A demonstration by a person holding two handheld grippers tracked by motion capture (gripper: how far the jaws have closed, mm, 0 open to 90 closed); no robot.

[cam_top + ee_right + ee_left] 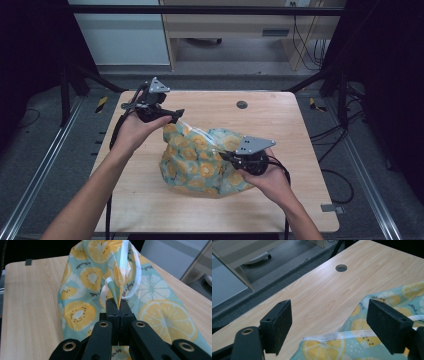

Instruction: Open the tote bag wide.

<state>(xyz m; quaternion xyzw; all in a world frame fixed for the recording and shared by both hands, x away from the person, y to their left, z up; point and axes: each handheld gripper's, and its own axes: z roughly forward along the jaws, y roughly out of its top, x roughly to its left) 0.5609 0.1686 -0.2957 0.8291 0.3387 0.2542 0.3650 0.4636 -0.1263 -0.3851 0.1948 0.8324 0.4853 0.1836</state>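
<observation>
Right tool (pixel 119 308) clamped tight on a pinched fold of the fruit-print bag (pixel 200 160), near its white handle (pixel 135 287). Left tool (pixel 332 326) jaws wide, nothing pressed, with the bag's rim edge lying between them. Bag sits mid counter (pixel 280 120), partly lifted and puffed. Judged: 1 side gripped, 2nd grip on the opposite rim not yet made, so opening looks about halfway.

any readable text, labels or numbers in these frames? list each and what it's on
"let's play" on the fruit-print bag, small script beside the white handle loop; the rest of that line is cut off by a fold.
More small script sits higher on the bag near a lemon slice; too blurred to read.
Nothing is readable on the table or the grippers.
</observation>
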